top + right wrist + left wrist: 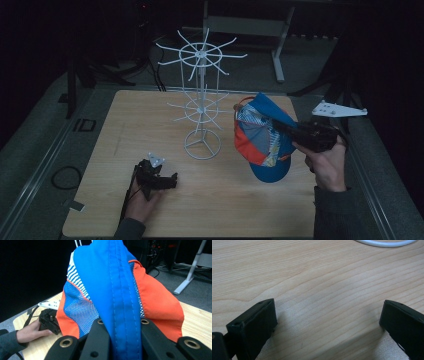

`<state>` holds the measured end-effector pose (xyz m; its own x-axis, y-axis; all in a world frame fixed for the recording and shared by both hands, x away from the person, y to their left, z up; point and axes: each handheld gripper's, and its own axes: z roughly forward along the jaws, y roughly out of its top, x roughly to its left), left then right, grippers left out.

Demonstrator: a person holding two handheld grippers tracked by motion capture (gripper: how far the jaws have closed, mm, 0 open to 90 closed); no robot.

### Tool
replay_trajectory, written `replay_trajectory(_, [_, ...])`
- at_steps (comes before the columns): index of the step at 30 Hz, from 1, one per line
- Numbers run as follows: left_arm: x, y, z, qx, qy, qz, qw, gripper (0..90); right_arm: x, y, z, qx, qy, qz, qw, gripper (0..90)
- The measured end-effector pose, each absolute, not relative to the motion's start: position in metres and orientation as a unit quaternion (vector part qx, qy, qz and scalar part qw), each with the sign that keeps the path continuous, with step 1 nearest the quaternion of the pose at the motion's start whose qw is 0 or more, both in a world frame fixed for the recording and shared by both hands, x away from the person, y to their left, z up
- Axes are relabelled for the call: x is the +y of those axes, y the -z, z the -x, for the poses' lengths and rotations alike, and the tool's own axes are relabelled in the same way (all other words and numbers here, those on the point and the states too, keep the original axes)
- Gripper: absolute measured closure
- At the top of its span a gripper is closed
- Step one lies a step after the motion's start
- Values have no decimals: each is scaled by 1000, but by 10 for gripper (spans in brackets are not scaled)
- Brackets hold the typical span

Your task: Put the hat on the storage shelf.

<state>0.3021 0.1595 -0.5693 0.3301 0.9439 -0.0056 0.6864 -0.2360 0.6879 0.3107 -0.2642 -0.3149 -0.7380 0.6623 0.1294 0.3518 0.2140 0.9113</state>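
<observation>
Left gripper (328,322) sits low over the wooden table (312,277), jaws spread wide with bare wood grain between them, nothing held. Each black jaw throws a soft shadow on the surface. At the top edge, a curved white ring of the wire stand's base (384,243) lies on the table, well apart from the jaws.

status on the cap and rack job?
Done: the cap is picked up, off the table. In hand: the right gripper is shut on its fabric, beside the white wire rack. Left: no cap on the rack's prongs yet. The left gripper rests open.
</observation>
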Motion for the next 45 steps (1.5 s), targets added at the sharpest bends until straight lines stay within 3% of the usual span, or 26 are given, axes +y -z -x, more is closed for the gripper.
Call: replay_trajectory(45, [159, 569, -302, 539, -212, -757, 304, 14, -258, 295, -305, 766, -546, -303, 152, 871])
